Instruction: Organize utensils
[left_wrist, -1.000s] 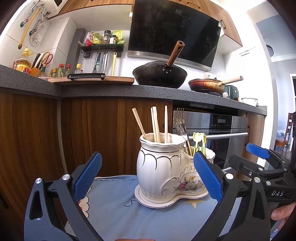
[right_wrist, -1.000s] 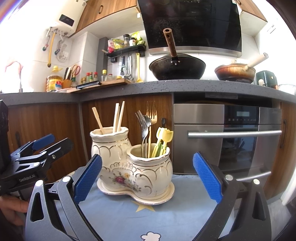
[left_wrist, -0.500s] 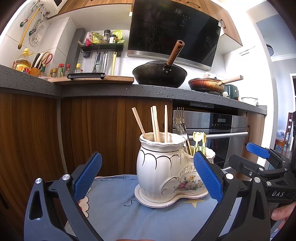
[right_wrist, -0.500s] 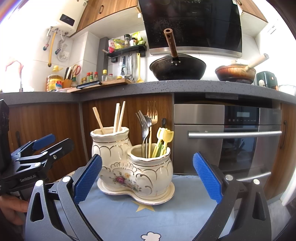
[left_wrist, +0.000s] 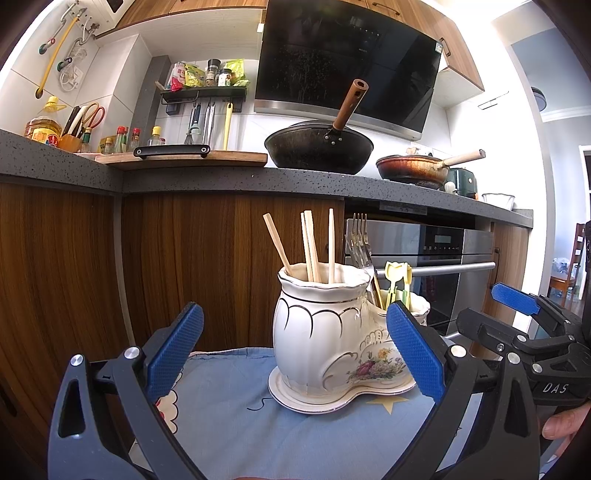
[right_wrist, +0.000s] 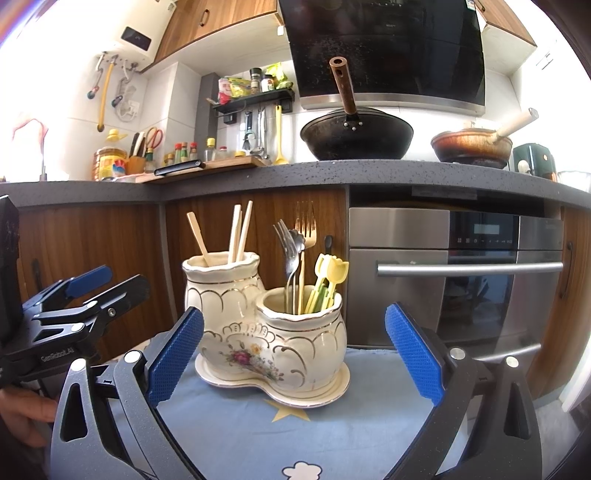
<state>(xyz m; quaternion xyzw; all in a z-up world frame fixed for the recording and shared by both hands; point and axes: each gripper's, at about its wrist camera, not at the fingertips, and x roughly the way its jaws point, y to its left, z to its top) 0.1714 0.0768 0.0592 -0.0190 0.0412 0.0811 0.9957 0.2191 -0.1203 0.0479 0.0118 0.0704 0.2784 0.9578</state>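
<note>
Left wrist view: the left gripper (left_wrist: 295, 350) is spread wide with nothing between its blue pads (left_wrist: 175, 350), and it sits in front of a white holder (left_wrist: 332, 343) on a blue cloth (left_wrist: 229, 417). The holder has 2 joined pots on 1 base. The taller pot (left_wrist: 314, 332) holds 4 chopsticks (left_wrist: 310, 251), all leaning or standing upright. The right gripper (left_wrist: 517, 317) shows at the right edge, also wide open and empty.

In the right wrist view, the right gripper (right_wrist: 295, 350) frames the holder (right_wrist: 273, 332) between its open pads without touching it. The shorter pot (right_wrist: 303, 328) holds metal forks and a spoon (right_wrist: 295, 251) plus yellow and green plastic picks (right_wrist: 327, 284). The left gripper (right_wrist: 92, 291) is at the left edge. Behind the holder stand wood cabinets (right_wrist: 92, 240) and an oven (right_wrist: 454, 273), with a black wok (right_wrist: 356, 134) on the counter (right_wrist: 258, 177) above.
</note>
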